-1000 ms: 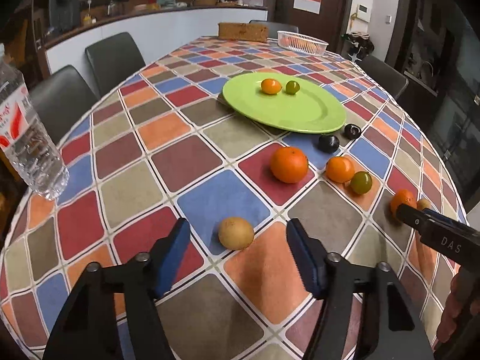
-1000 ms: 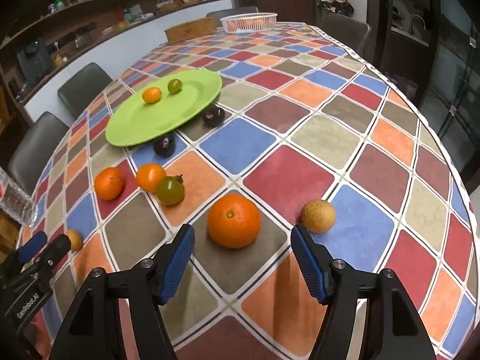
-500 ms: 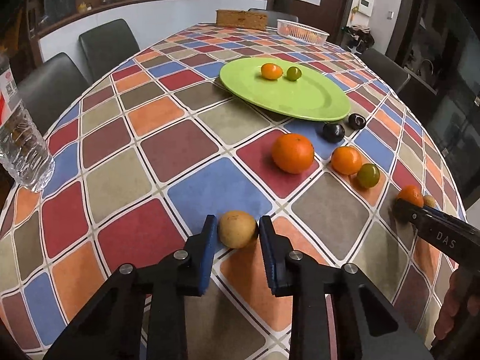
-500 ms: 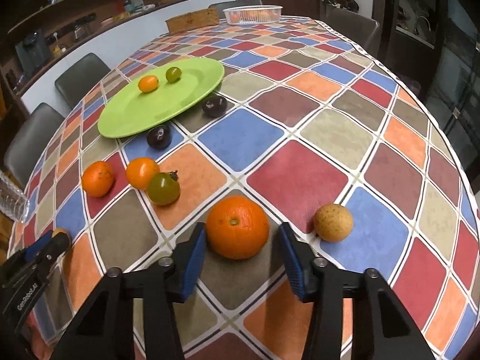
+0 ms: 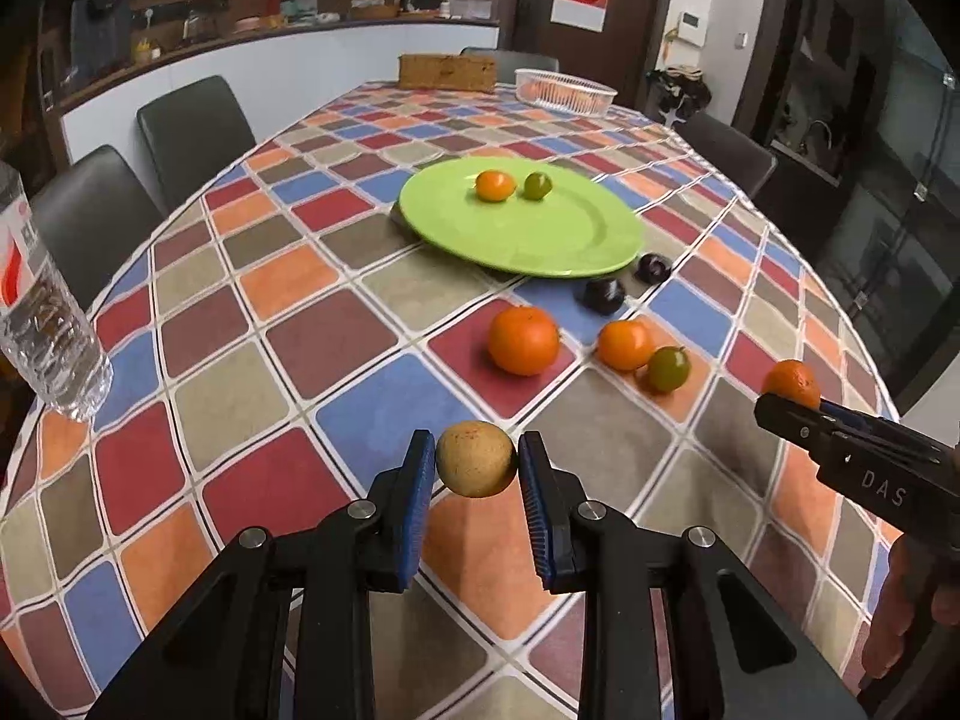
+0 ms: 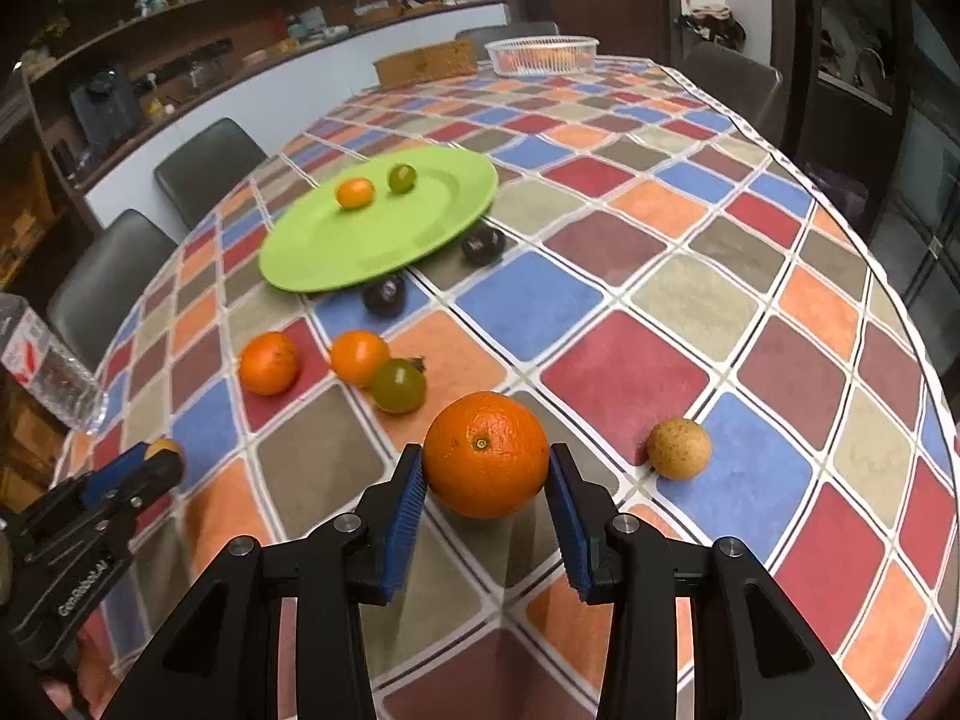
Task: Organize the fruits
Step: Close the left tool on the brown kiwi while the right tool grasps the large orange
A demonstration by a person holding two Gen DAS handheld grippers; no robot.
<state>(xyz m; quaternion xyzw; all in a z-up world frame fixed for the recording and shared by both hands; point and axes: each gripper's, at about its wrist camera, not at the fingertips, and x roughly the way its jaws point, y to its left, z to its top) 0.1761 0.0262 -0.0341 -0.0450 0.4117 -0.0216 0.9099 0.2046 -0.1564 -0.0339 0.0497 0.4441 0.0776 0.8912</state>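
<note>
My left gripper (image 5: 476,468) is shut on a small tan fruit (image 5: 476,459) and holds it just above the checkered tablecloth. My right gripper (image 6: 486,474) is shut on a large orange (image 6: 487,453). A green plate (image 5: 522,225) holds a small orange fruit (image 5: 495,185) and a green one (image 5: 538,185). Loose on the cloth are an orange (image 5: 523,339), a smaller orange fruit (image 5: 624,345), a green tomato (image 5: 668,368) and two dark plums (image 5: 605,294). A second tan fruit (image 6: 679,447) lies right of the right gripper.
A water bottle (image 5: 42,324) stands at the table's left edge. A white basket (image 5: 564,90) and a brown box (image 5: 447,72) sit at the far end. Dark chairs (image 5: 192,132) surround the table. The right gripper also shows in the left wrist view (image 5: 852,450).
Both grippers closed from wide open onto their fruits, the left on the tan fruit, the right on the large orange, and both have lifted slightly.
</note>
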